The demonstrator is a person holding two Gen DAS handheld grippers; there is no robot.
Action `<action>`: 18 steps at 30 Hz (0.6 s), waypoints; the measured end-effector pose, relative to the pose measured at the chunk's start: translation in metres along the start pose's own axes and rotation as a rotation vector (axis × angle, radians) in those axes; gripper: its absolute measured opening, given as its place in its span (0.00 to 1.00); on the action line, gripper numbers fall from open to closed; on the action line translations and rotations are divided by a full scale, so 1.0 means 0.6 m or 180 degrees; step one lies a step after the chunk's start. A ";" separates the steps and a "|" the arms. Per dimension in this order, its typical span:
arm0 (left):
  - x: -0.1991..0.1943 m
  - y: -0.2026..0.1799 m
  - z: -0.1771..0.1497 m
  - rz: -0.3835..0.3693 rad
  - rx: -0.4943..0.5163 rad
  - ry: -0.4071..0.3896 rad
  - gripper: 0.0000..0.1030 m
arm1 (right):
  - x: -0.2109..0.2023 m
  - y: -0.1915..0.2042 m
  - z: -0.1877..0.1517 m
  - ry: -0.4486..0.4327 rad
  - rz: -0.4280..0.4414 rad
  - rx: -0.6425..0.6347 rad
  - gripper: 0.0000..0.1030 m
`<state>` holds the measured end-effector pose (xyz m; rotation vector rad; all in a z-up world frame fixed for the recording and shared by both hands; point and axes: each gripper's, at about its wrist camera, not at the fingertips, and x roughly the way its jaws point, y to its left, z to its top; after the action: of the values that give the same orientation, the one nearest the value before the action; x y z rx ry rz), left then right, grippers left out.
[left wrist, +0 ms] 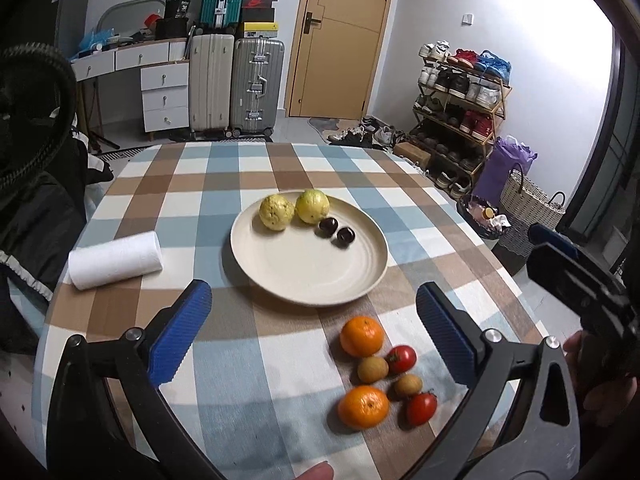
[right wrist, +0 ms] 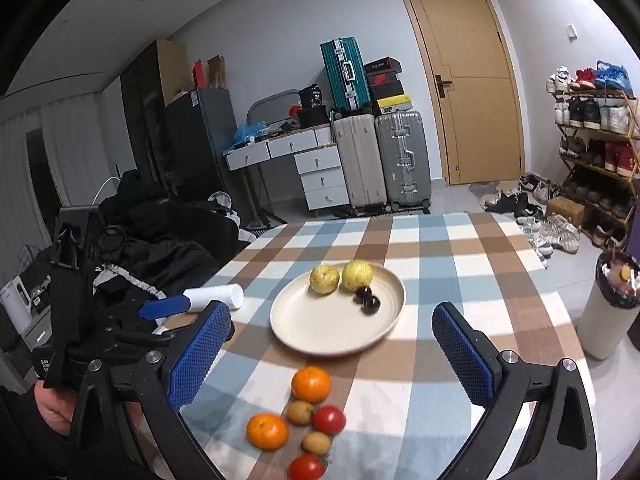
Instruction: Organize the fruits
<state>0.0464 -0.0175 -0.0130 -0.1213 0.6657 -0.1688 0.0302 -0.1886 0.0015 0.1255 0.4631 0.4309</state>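
Note:
A cream plate (left wrist: 312,276) (right wrist: 320,328) on the checked tablecloth holds two yellow guavas (left wrist: 294,208) (right wrist: 342,276) and two dark cherries (left wrist: 338,232) (right wrist: 366,298). Nearer me on the cloth lie two oranges (left wrist: 362,336) (right wrist: 311,384), two red tomatoes (left wrist: 402,359) (right wrist: 329,419) and two small brown longans (left wrist: 373,369) (right wrist: 301,412). My left gripper (left wrist: 314,332) hangs open above the loose fruit, nothing between its blue pads. My right gripper (right wrist: 334,356) is open too, over the same cluster. Each gripper shows at the edge of the other's view.
A white paper roll (left wrist: 114,260) (right wrist: 218,296) lies left of the plate. Dark clothing is piled beyond the table's left edge (right wrist: 160,240). A bin with a black liner (right wrist: 612,304) stands off the right edge. Suitcases, drawers, a door and a shoe rack fill the background.

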 end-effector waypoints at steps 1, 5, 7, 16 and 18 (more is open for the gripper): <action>0.002 0.001 -0.001 -0.0001 -0.0005 0.0011 0.99 | -0.002 0.001 -0.008 0.0010 -0.0009 0.0011 1.00; 0.002 0.002 -0.027 -0.0001 -0.0026 0.0081 0.99 | -0.001 0.008 -0.039 0.0153 -0.0048 -0.0010 1.00; 0.003 0.004 -0.041 -0.0008 -0.0043 0.0120 0.99 | -0.002 0.012 -0.057 0.0218 -0.0070 -0.0039 1.00; 0.018 0.021 -0.101 -0.0031 -0.0051 0.0317 0.99 | 0.011 0.027 -0.152 0.0565 -0.0118 0.0009 1.00; 0.021 0.026 -0.109 -0.0025 -0.0066 0.0344 0.99 | 0.018 0.031 -0.172 0.0641 -0.0119 -0.0009 1.00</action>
<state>0.0174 -0.0083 -0.0741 -0.1356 0.7748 -0.1770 -0.0154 -0.1649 -0.0903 0.0707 0.6618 0.4094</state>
